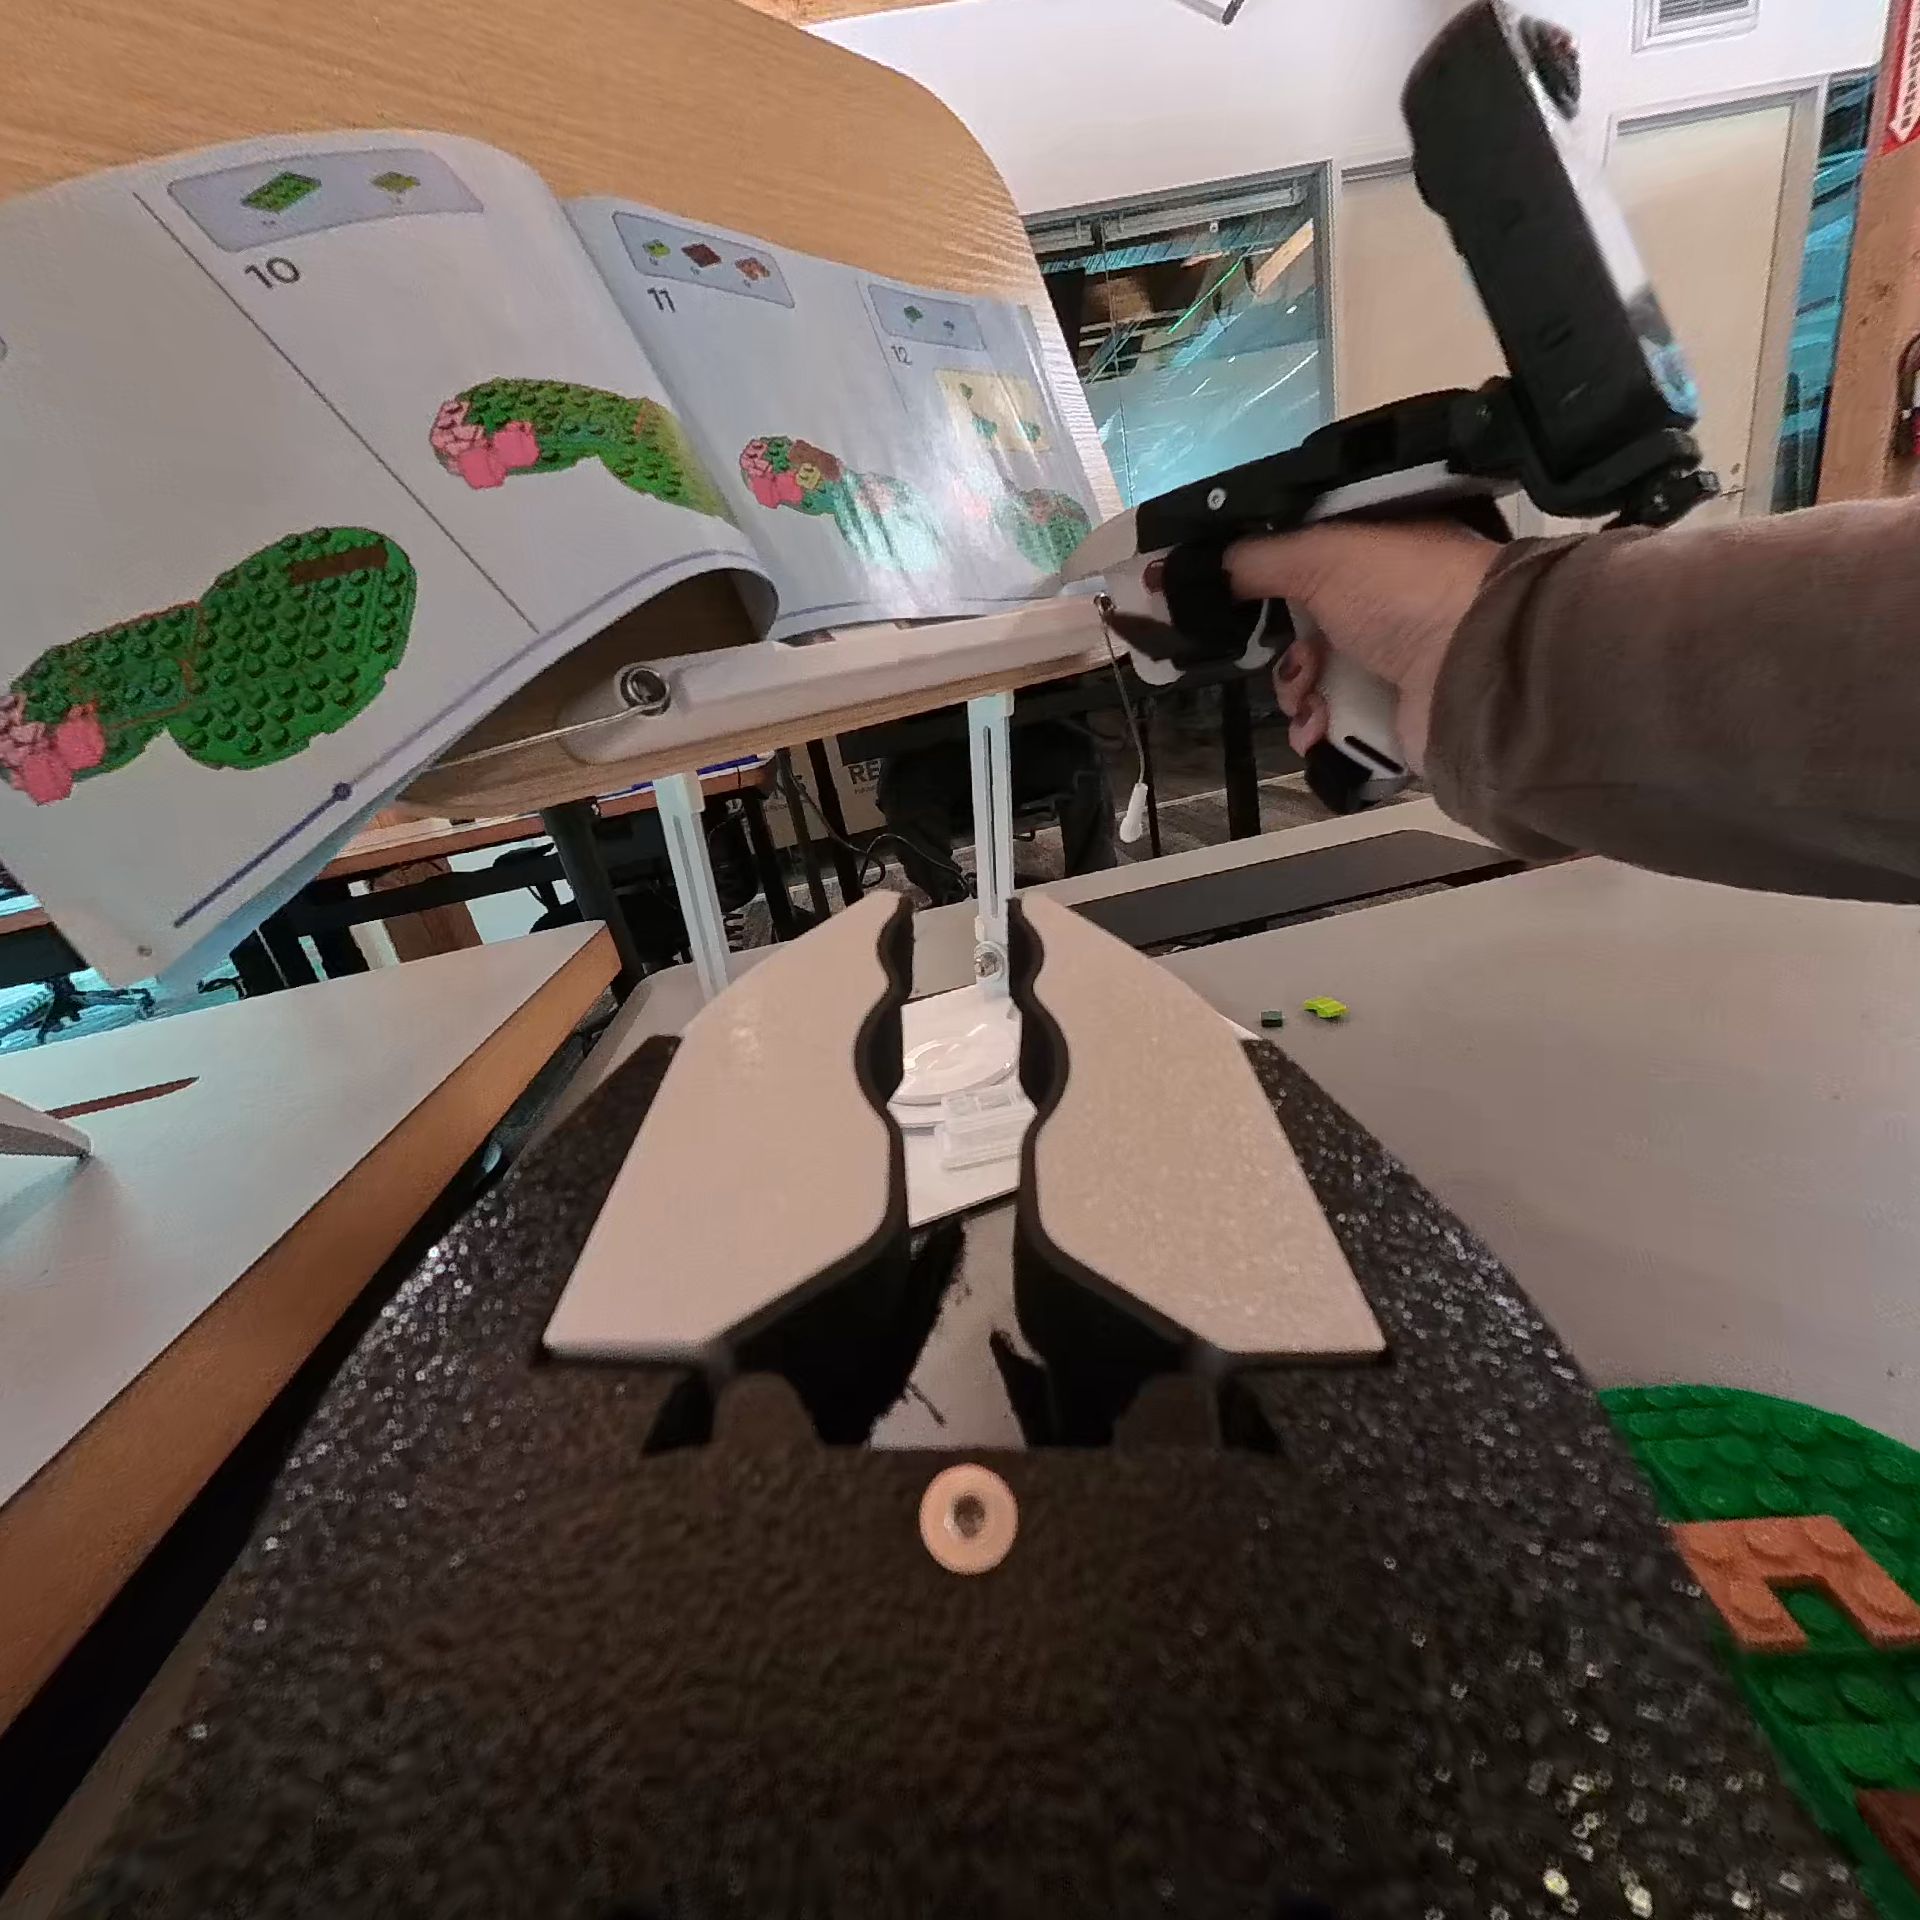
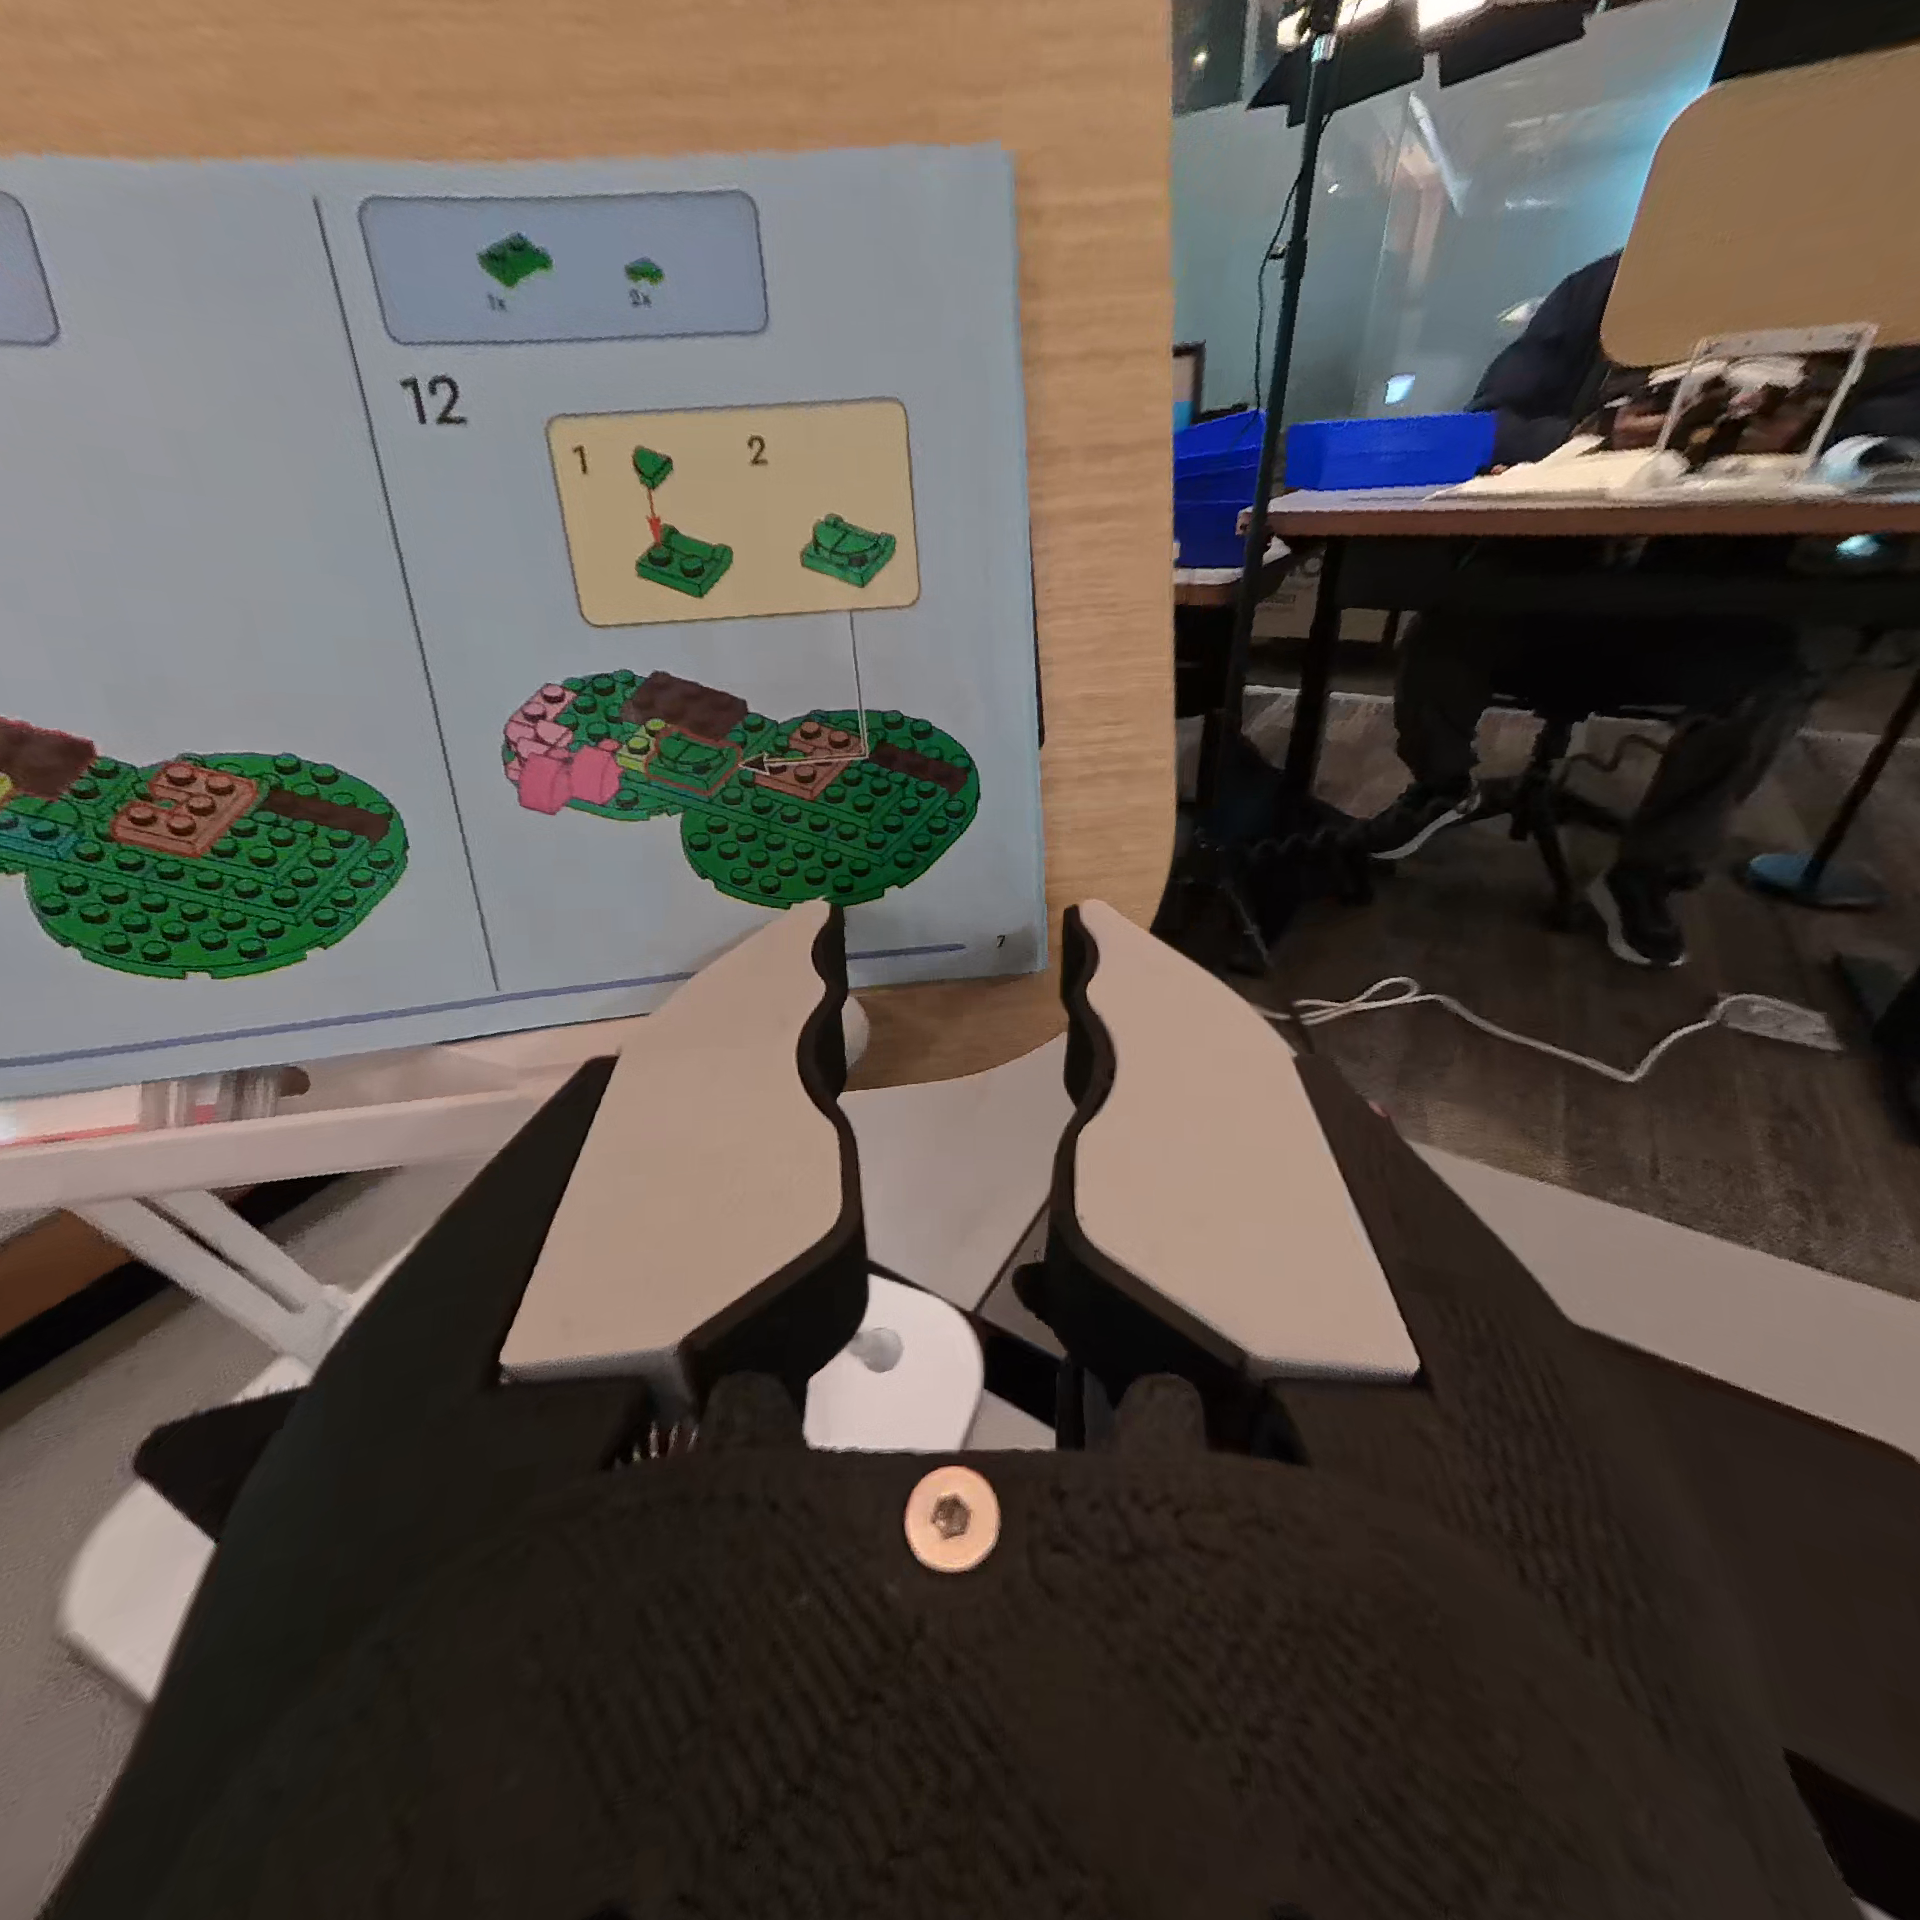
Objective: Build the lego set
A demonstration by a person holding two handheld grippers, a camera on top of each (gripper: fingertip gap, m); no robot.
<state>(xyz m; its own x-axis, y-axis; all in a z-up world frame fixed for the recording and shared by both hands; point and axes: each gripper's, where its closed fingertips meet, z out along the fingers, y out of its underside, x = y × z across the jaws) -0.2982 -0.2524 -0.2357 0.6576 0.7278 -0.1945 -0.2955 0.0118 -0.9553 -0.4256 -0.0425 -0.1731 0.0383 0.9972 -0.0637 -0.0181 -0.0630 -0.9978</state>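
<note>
The lego build [image 1: 1787, 1538], a green round plate with brown pieces on it, lies on the grey table at the lower right of the left wrist view. A small lime piece [image 1: 1325, 1006] and a small dark green piece [image 1: 1271, 1018] lie loose farther back. The open instruction booklet [image 1: 416, 416] rests on a white stand [image 1: 956, 1060]. My left gripper [image 1: 961, 914] is low over the table in front of the stand's base, slightly open and empty. My right gripper [image 2: 951, 925] is open and empty, raised at the booklet's [image 2: 623, 520] lower right corner. It also shows in the left wrist view [image 1: 1195, 582], held by a hand.
A wooden board [image 2: 1091, 416] backs the booklet. A second table [image 1: 260, 1091] stands to the left across a gap. Behind, a person sits at another table [image 2: 1558, 509] with blue bins [image 2: 1382, 447]. A white cable [image 2: 1507, 1029] lies on the floor. Left tips to right tips: about 25 cm.
</note>
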